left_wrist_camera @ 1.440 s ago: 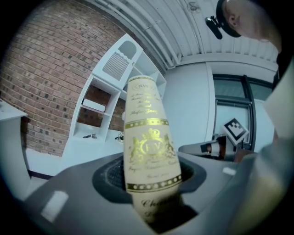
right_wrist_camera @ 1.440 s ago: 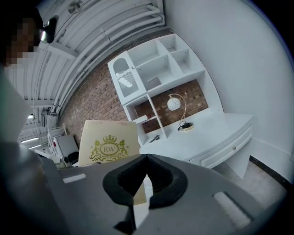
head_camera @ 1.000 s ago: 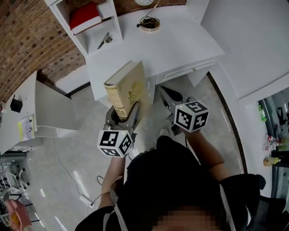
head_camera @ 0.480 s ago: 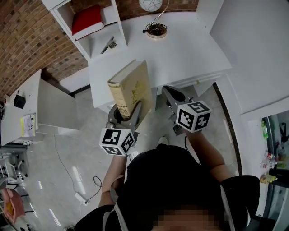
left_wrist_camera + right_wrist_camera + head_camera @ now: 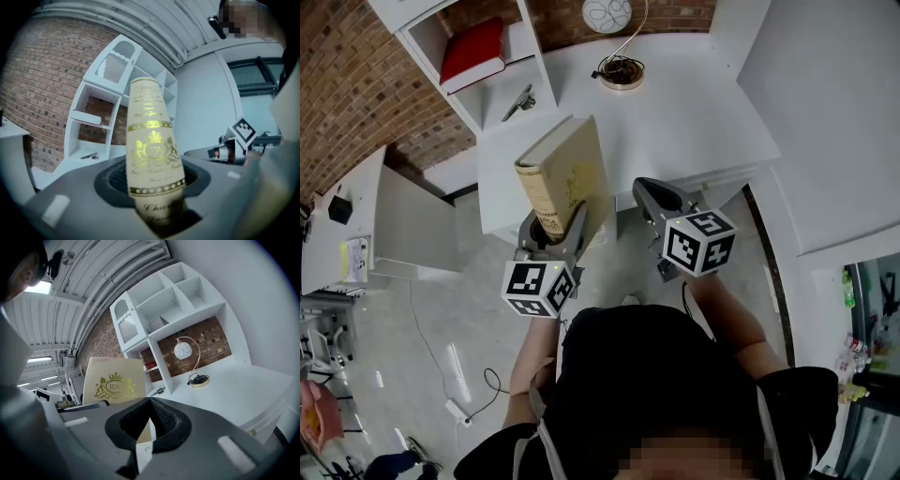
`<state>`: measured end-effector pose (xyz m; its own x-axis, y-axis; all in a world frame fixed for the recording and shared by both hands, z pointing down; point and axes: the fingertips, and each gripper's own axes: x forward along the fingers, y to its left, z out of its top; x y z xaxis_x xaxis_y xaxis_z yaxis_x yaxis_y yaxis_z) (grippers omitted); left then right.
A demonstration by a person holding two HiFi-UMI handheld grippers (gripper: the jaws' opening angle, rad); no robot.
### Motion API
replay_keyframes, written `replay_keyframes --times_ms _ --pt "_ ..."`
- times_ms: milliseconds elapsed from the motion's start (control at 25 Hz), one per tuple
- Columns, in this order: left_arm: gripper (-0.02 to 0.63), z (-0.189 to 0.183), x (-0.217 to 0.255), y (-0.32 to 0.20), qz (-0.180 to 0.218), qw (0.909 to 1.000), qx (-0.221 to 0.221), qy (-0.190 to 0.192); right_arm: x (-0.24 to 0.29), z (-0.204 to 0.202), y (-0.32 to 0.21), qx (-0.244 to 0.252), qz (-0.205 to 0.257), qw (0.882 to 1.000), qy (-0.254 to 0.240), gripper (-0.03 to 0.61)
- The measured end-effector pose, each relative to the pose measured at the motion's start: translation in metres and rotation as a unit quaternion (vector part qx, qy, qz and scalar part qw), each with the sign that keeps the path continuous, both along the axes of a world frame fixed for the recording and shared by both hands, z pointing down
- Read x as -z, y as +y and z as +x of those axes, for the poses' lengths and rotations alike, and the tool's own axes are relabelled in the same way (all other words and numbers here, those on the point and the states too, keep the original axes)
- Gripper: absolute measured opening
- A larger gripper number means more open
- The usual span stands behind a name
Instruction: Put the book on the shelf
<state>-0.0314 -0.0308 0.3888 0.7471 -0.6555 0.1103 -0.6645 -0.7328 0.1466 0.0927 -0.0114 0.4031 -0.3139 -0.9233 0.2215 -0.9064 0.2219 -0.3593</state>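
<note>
A thick cream book [image 5: 567,178] with gold print stands upright over the near edge of the white desk [image 5: 703,112], spine toward me. My left gripper [image 5: 555,225] is shut on its lower end; in the left gripper view the spine [image 5: 151,154] fills the space between the jaws. My right gripper [image 5: 649,192] hovers just right of the book, shut and empty, its pads meeting in the right gripper view [image 5: 150,420]. The white shelf unit [image 5: 536,56] stands at the desk's far left, with open compartments [image 5: 164,301].
A red book [image 5: 473,47] lies in an upper shelf compartment and a small metal tool [image 5: 520,94] in the one below. A lamp base with coiled cord [image 5: 622,73] sits at the back of the desk. A lower white cabinet [image 5: 403,225] stands to the left.
Both grippers and the book have advanced toward the desk and shelf; the book now stands over the desk's front edge. The grip on the book is unchanged.
</note>
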Motion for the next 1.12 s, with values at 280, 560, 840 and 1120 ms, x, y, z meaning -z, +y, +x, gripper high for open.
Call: replay_keyframes --times_ms 280,560,840,1120 --pt "0.221 0.012 0.001 -0.004 0.001 0.9996 0.021 -0.018 0.002 0.007 -0.006 0.017 0.005 1.0 -0.006 -0.006" --pt "0.221 0.011 -0.001 -0.009 -0.006 0.9993 0.032 -0.018 -0.004 0.003 -0.012 0.027 0.001 1.0 -0.013 -0.006" --pt "0.221 0.012 -0.005 -0.038 -0.017 0.9995 0.028 -0.001 -0.011 0.004 -0.037 0.021 -0.01 1.0 -0.014 -0.006" --pt "0.221 0.004 -0.007 -0.082 -0.027 0.9992 0.027 0.01 -0.01 -0.008 -0.084 0.025 -0.015 1.0 -0.006 -0.006"
